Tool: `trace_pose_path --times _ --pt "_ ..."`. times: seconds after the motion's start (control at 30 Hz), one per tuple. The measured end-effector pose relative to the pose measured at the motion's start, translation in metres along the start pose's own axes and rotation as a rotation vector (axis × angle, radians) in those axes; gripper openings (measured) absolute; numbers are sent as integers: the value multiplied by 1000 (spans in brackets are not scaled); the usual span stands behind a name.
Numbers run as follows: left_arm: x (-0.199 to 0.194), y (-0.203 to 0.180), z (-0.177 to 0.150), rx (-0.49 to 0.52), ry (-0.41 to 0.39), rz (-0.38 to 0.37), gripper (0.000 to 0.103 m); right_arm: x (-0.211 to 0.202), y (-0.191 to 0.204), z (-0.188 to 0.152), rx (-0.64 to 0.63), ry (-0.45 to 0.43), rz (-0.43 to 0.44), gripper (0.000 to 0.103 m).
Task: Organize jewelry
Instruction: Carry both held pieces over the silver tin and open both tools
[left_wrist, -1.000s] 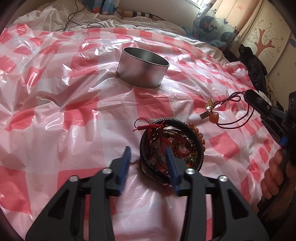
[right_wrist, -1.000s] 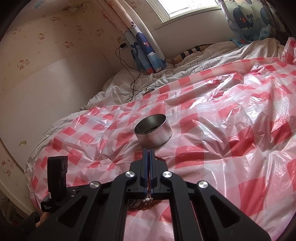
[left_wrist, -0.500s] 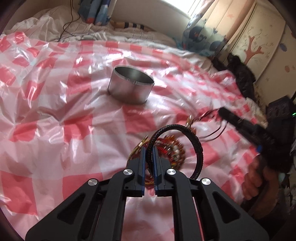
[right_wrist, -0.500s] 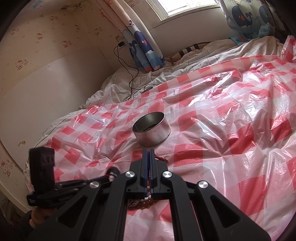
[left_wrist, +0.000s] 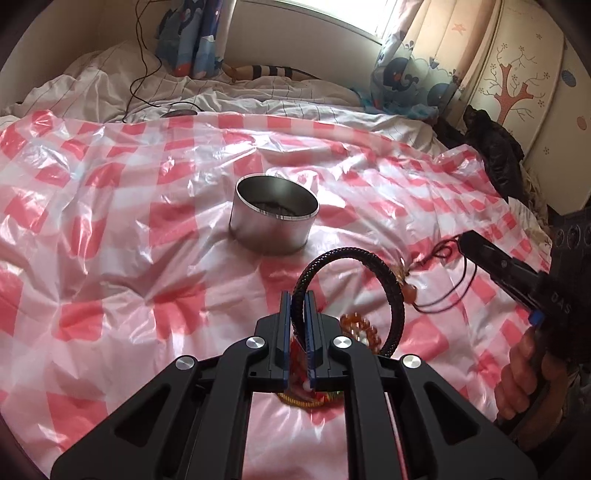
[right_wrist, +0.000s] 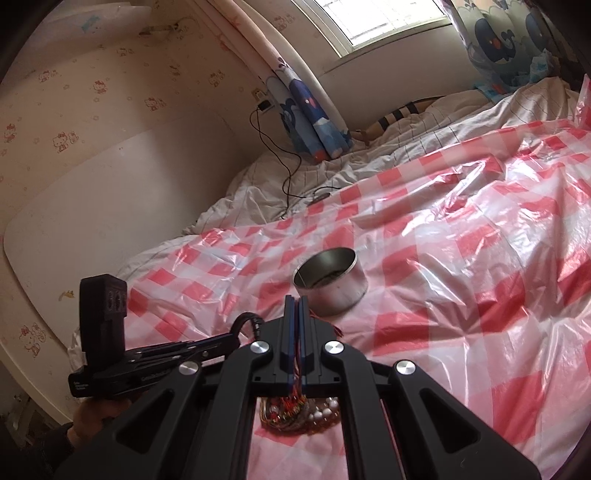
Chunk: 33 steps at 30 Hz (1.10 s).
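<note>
**Left gripper clamping black bangle, right gripper pinching cord**

Left gripper (left_wrist: 298, 295) is gripping the bangle (left_wrist: 397, 295), blue pads pressed on the braided ring's near-left arc. Bangle is standing roughly upright, lifted off the sheet (left_wrist: 110, 229), on the near side of the tin (left_wrist: 274, 225) and apart from it.

Right gripper (right_wrist: 296, 301) is sitting with its pads nearly together, thin red and green threads trapped between them. In the left view its tip (left_wrist: 466, 240) is right of the tin, with a dark cord (left_wrist: 448, 291) looping down from it and an amber pendant (left_wrist: 408, 293) hanging beside the bangle's right edge.

Tin is standing open on the red-checked sheet, something dark lying in its bottom; cannot tell what.

Pile of remaining jewelry (right_wrist: 295, 417) is lying on the sheet nearer than the tin, under both grippers: orange beads (left_wrist: 360, 325), white beads (right_wrist: 327, 410), gold and red strands. Hand (left_wrist: 517, 380) is wrapping the right gripper's handle, well right of the tin.
</note>
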<state>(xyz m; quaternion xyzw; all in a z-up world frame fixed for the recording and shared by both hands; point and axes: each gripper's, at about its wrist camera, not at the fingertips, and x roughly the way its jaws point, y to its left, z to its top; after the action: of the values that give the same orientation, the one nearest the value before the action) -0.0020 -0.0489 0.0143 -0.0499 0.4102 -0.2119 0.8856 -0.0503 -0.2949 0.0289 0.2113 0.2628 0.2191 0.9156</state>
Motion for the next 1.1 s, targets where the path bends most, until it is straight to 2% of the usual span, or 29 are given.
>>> trace_pose_path --times 0.33,0.57,0.77,0.93,1.07,1.1 --pt "30 16 75 -10 -39 54 6 35 -4 62 15 -25 65 3" --pt "75 24 109 -3 15 85 6 67 -4 83 -10 -5 84 3" --pt "110 25 115 19 77 115 7 93 -14 94 -2 19 92 3" --pt "125 28 110 25 130 133 8 110 -21 91 12 50 87 3" --pt "125 32 106 9 145 128 13 123 -28 87 31 75 85 3" --pt "122 32 106 7 145 127 17 126 -28 86 34 81 86 3"
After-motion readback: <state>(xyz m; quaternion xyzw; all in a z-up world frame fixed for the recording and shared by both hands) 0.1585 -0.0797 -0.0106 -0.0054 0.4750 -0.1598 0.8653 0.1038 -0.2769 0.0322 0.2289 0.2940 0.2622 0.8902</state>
